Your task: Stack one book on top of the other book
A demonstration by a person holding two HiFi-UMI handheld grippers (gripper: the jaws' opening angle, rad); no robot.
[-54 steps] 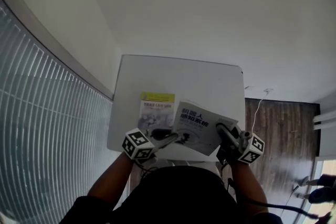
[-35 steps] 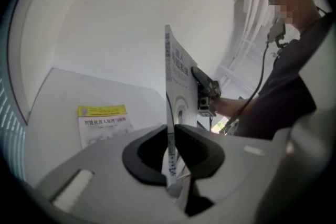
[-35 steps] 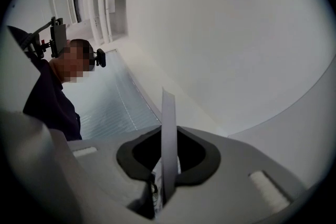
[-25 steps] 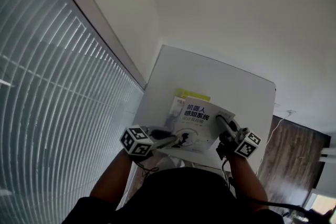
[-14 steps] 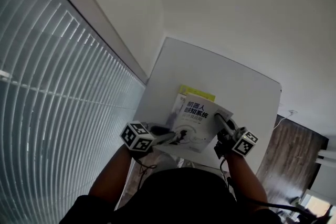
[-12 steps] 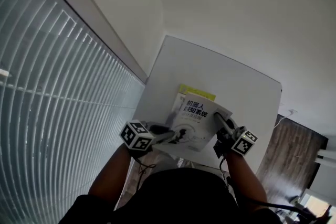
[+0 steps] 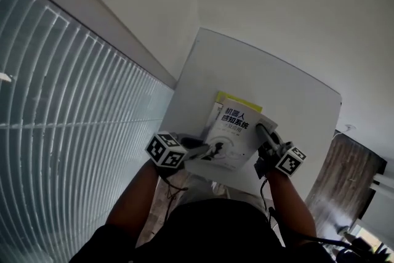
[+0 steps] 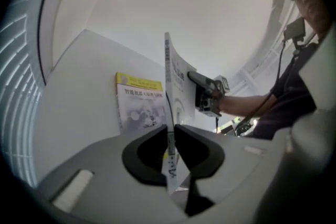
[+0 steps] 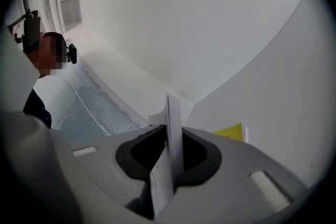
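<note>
White table [image 7: 246,64]: left gripper [image 7: 206,146] and right gripper [image 7: 262,130], clamped on opposite edges of the white book [image 7: 234,135], have carried it over the yellow-topped book [image 7: 231,98], seemingly ready for lowering.

There are two books, a yellow-topped book [image 7: 236,100] lying on the one white table [image 7: 246,64] and a white-covered book [image 7: 231,138] just above it, and two grippers, the left gripper [image 7: 203,146] and right gripper [image 7: 261,130], at the table's near edge.
</note>
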